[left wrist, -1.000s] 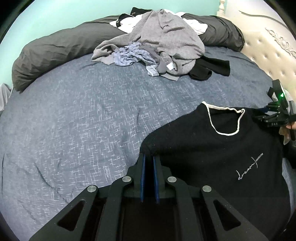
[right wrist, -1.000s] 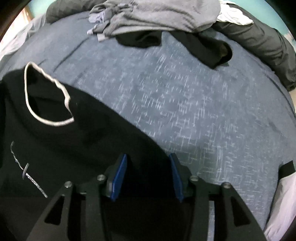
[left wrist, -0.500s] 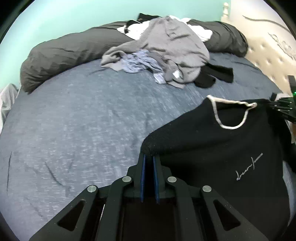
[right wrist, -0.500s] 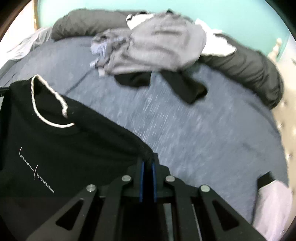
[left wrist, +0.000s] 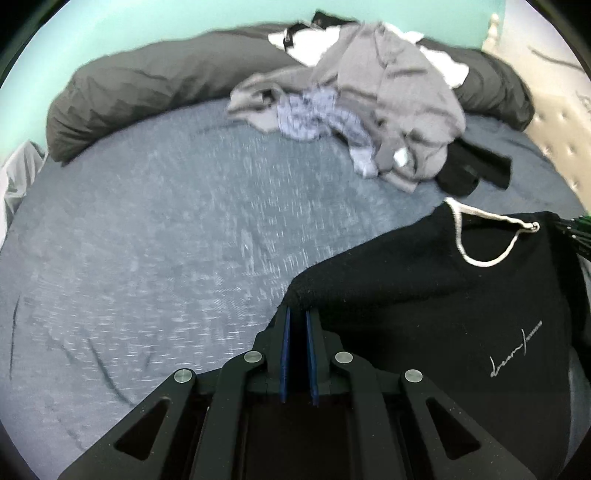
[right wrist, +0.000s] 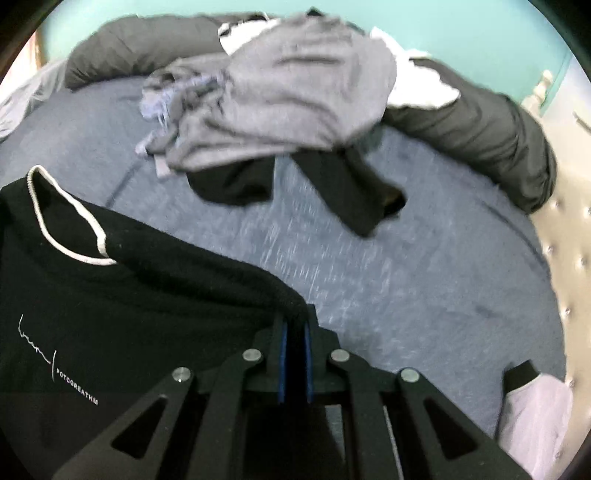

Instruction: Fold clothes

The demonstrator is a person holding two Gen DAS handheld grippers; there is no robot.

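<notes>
Two shoulders of the black T-shirt are pinched, one in the left gripper and one in the right gripper, whose jaws closed on the cloth within the last second, and the shirt now hangs stretched between them above the blue bedspread instead of lying on it. Only the right wrist view shows a pale sleeve with a black cuff at the bed's edge, while the pile of grey clothes near the dark duvet appears in both.

I see a bed under a blue-grey speckled cover, a dark grey duvet roll along a mint-green wall, and a cream tufted headboard.
</notes>
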